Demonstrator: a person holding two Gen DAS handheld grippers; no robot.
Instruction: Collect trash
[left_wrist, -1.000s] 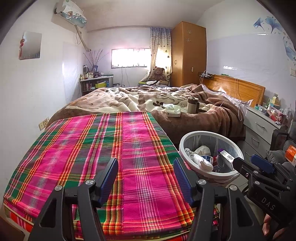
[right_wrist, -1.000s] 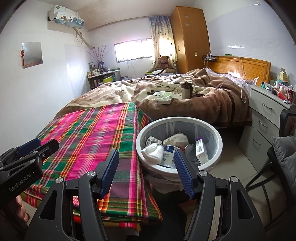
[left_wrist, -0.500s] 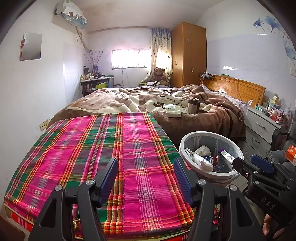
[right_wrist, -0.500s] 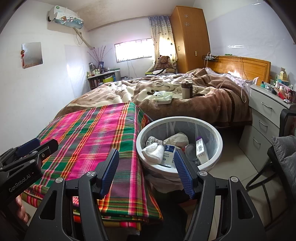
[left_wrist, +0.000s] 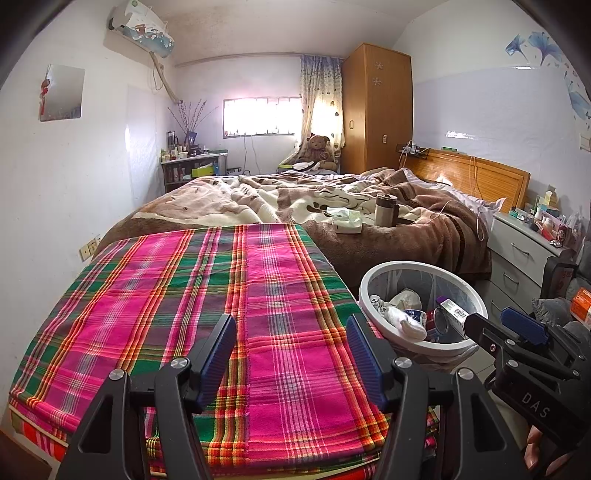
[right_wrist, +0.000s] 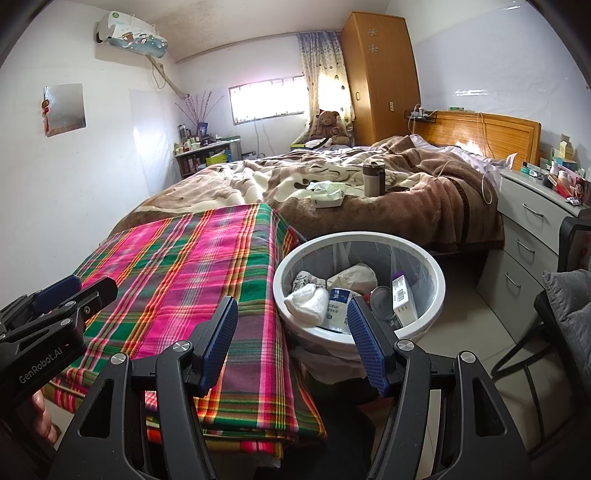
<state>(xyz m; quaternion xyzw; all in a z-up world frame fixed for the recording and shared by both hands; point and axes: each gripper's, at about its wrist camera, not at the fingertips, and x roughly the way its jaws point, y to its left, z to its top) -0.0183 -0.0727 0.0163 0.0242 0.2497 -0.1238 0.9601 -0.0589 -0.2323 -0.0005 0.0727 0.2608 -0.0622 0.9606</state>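
A: Where's the trash?
B: In the bin (right_wrist: 439, 291) beside the cloth (left_wrist: 207, 295). Both grippers (left_wrist: 291, 350) (right_wrist: 293, 336) spread, empty.
A: Handling?
B: Light, probably; bin's rim looks stiff, grip there.

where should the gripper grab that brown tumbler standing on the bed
Grip the brown tumbler around its mid-body, coming in level from the foot of the bed. It stands upright on soft blanket, so a sideways pinch below the lid seems steadiest.

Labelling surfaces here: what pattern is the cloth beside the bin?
Pink, green and orange plaid cloth, clearest in the left wrist view.
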